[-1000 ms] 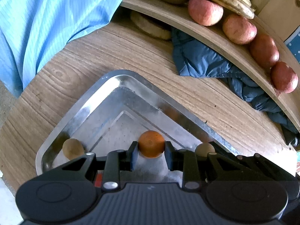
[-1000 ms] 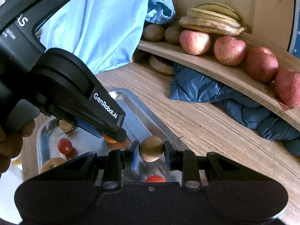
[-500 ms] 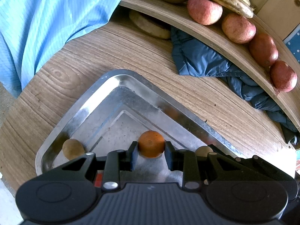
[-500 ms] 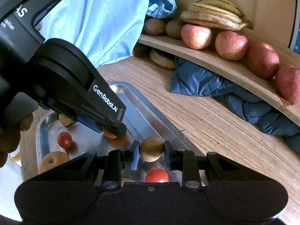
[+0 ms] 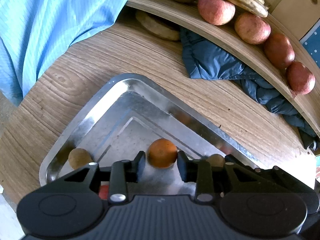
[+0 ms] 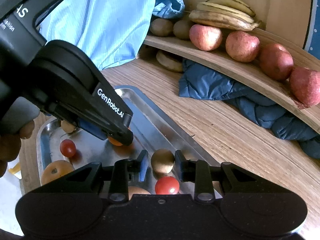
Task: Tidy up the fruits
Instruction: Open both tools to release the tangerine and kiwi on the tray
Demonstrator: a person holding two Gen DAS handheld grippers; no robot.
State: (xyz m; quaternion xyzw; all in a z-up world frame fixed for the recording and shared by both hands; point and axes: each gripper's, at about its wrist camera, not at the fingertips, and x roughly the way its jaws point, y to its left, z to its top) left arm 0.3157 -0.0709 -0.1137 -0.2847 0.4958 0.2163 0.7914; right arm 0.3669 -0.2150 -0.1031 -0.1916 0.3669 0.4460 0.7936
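Observation:
A steel tray lies on the wooden table. My left gripper is low over the tray, its jaws slightly apart around a small orange fruit. My right gripper has its jaws slightly apart around a small round brown fruit. The left gripper's fingers also show in the right wrist view, over the orange fruit. In the tray lie two cherry tomatoes, another brown fruit and a larger orange fruit.
A curved wooden shelf at the back holds several red apples, bananas and kiwis. A dark blue cloth lies under the shelf. A light blue garment hangs at the left.
Both grippers have opened slightly, so small gaps now show beside the orange fruit and the brown fruit. Both have sunk a little toward the tray.

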